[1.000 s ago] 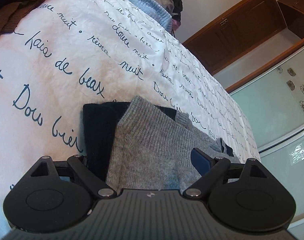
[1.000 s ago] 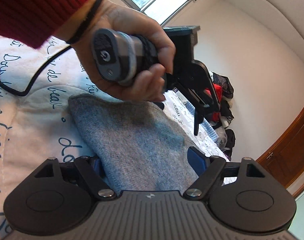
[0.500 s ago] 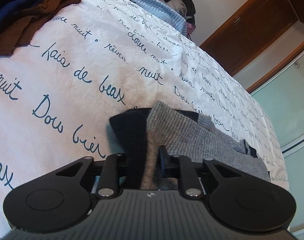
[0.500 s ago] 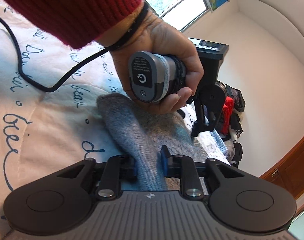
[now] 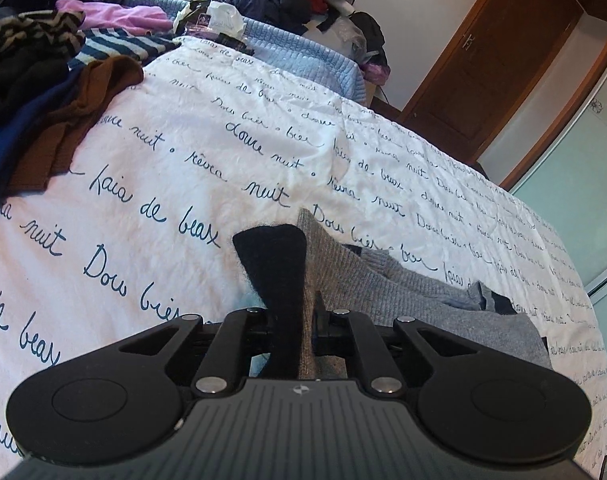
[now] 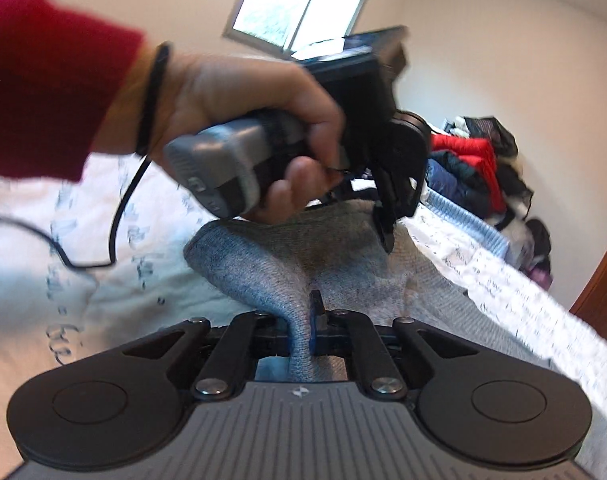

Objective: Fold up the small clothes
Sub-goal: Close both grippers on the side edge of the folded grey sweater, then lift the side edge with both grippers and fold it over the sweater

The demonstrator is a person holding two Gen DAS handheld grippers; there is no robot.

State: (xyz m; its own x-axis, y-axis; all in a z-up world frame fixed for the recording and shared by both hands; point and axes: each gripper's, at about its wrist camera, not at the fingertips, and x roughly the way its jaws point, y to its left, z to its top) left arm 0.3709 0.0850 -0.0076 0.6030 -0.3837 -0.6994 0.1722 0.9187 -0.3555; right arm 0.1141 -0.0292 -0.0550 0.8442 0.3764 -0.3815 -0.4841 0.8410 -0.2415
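Legible text: bedspread only
White bedspread (image 5: 151,152): repeated blue cursive, readable words "nuit", "de beaux", "douce nuit", "rêves".

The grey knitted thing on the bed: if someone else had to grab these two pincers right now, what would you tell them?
Left gripper: closing, pads pinching the grey garment at its dark-lined edge.
Right gripper: shut on another bunched part of the garment.
The garment hangs pinched between both above the white lettered bedspread; the unsorted clothes pile lies at the far end.
Done: both grips taken.
Left: probably carry the edge over, lay it flat, release.
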